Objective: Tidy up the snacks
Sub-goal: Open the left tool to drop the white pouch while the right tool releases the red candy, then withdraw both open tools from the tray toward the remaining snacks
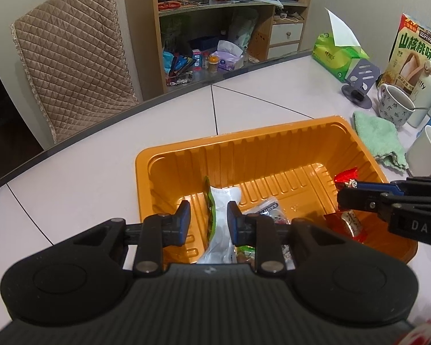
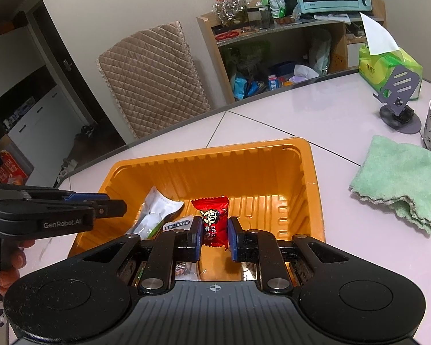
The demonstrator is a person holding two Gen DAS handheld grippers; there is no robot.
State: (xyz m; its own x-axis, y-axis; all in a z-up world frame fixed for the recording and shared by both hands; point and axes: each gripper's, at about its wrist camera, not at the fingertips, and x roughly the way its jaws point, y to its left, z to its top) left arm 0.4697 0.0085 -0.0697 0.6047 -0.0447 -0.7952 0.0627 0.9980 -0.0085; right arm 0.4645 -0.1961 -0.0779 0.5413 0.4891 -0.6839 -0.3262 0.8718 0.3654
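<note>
An orange plastic tray [image 1: 273,143] [image 2: 244,155] sits on the white table and holds several snack packets. My left gripper [image 1: 208,224] hangs open over the tray's near left part, its fingers either side of a white and green packet [image 1: 221,224], also seen in the right wrist view [image 2: 155,212]. My right gripper [image 2: 214,231] is over the tray with its pads close on both sides of a red candy packet [image 2: 212,218]. In the left wrist view that gripper [image 1: 356,195] comes in from the right, with red wrapper [image 1: 346,176] at its tip.
A green cloth [image 2: 399,178] lies right of the tray. Mugs [image 1: 393,105], a white cup [image 1: 426,151], a grey phone stand [image 2: 399,92], a green tissue pack [image 2: 388,66] and a snack box [image 1: 416,49] stand at the right. A padded chair [image 1: 69,66] is behind the table.
</note>
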